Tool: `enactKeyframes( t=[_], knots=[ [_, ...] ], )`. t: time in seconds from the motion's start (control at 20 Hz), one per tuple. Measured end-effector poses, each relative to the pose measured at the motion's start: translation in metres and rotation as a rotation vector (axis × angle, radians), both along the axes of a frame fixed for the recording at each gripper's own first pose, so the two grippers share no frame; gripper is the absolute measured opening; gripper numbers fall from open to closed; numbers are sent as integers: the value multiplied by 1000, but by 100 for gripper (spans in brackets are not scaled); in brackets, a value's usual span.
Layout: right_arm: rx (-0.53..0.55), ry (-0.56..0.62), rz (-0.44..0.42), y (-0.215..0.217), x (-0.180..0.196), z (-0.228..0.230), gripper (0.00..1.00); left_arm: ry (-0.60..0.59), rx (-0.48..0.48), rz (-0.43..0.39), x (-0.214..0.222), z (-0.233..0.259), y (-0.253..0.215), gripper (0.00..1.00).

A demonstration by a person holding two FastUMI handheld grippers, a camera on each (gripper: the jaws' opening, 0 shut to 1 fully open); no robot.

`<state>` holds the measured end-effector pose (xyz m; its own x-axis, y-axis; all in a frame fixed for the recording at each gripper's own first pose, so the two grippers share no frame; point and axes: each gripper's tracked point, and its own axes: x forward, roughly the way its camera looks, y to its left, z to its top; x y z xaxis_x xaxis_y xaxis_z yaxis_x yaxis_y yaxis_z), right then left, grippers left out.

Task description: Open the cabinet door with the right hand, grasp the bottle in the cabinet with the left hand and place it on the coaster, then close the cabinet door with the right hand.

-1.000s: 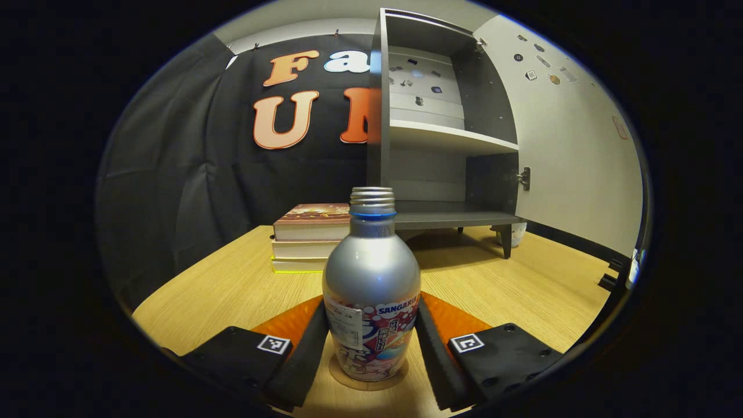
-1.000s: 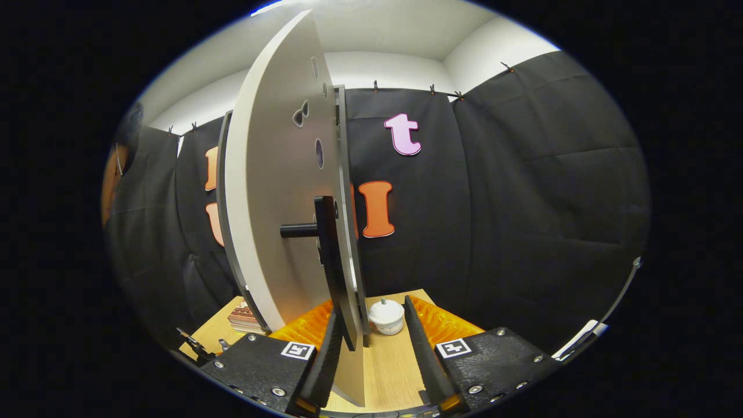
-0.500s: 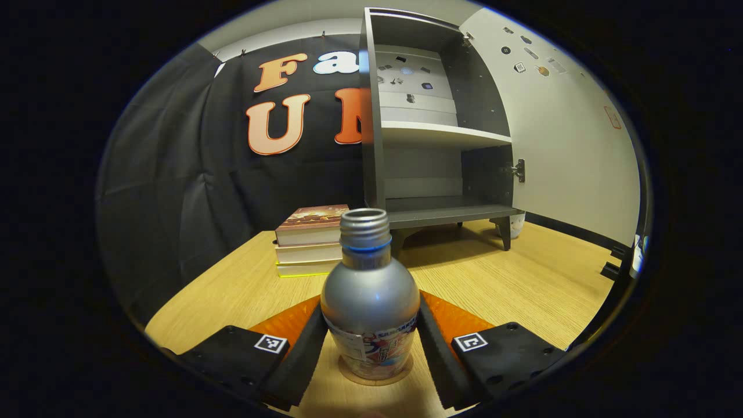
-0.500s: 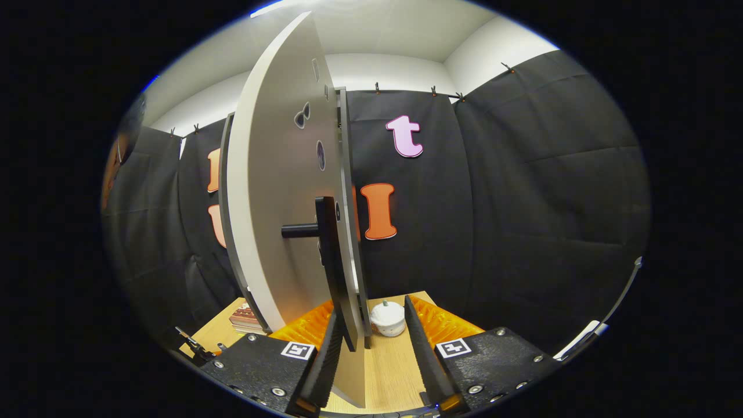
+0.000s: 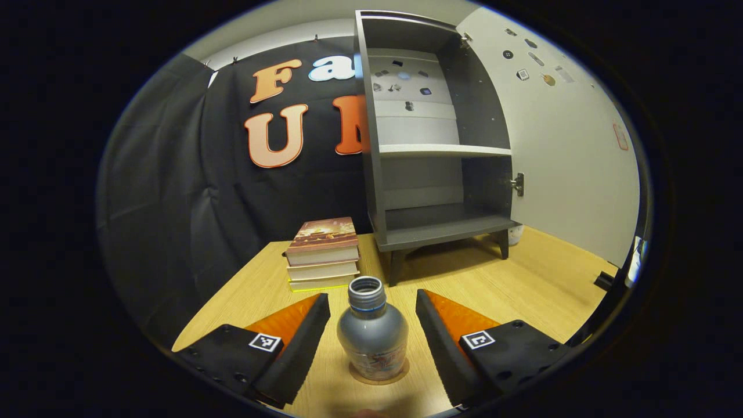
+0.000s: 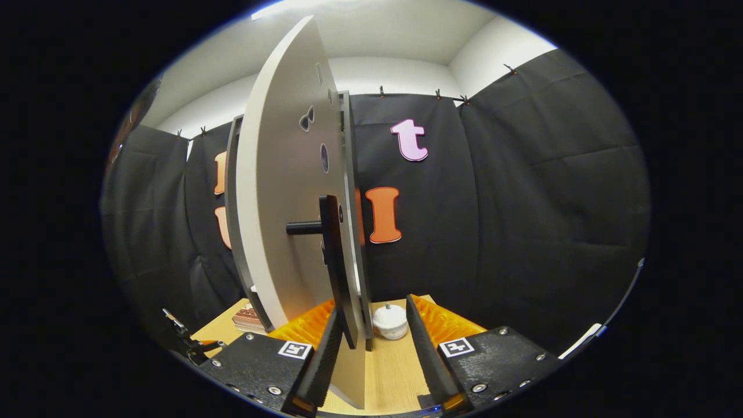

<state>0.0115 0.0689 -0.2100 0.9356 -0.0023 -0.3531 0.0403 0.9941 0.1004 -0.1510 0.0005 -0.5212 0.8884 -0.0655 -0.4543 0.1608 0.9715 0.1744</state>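
Observation:
The silver bottle point(image 5: 372, 334) stands upright, without a cap, on a round coaster point(image 5: 400, 371) on the wooden table. My left gripper point(image 5: 372, 302) is open above and behind it, with both fingers clear of the bottle's sides. The grey cabinet point(image 5: 435, 226) stands at the back with bare shelves and its pale door point(image 5: 569, 162) swung wide to the right. In the right gripper view the door point(image 6: 290, 203) is seen nearly edge-on. Its black handle point(image 6: 332, 261) reaches down between the fingers of my right gripper point(image 6: 371, 322), which is open around the door's edge.
A stack of three books point(image 5: 322, 252) lies left of the cabinet's legs. A small white lidded jar point(image 6: 390, 321) sits on the table beyond the door. Black cloth walls close the booth behind and on both sides.
My left gripper has risen and drawn back from the bottle, and its fingers have spread wider. The bottle stays on the coaster. My right gripper has hardly moved at the door.

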Motion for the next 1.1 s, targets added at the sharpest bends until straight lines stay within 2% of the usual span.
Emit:
enactKeyframes(
  t=[0.05, 0.25, 0.3, 0.4, 0.45, 0.5, 0.55, 0.7, 0.8, 1.05, 1.1],
  knots=[
    [8, 0, 5, 0, -4, 1, 66, 7, -13, 6, 2, 7, -3, 97],
    [16, 24, 67, 3, -16, -4, 69, -21, -17, -2, 20, 45, -18, 98],
    [19, 27, 85, 5, -18, -4, 65, -15, -16, -12, 24, 47, -25, 97],
    [34, 12, 108, 7, -18, 1, 73, -20, -8, -21, 32, 58, -34, 97],
    [39, 1, 111, 3, -19, 4, 73, -30, -7, -23, 37, 66, -40, 98],
    [42, -7, 111, -3, -19, 7, 79, -36, -8, -20, 39, 72, -43, 97],
    [42, -22, 106, -12, -20, 12, 74, -37, -12, -16, 43, 77, -48, 97],
    [37, -82, 57, -45, -19, 26, 74, -35, -38, 17, 53, 86, -58, 97],
    [58, -115, 62, -49, -11, 26, 74, -36, -39, 36, 59, 93, -65, 98],
    [124, -110, 191, -35, 1, 14, 74, -80, -29, 50, 73, 120, -81, 97],
    [167, -117, 227, -28, 4, 15, 79, -91, -25, 60, 76, 125, -82, 97]
  ],
)
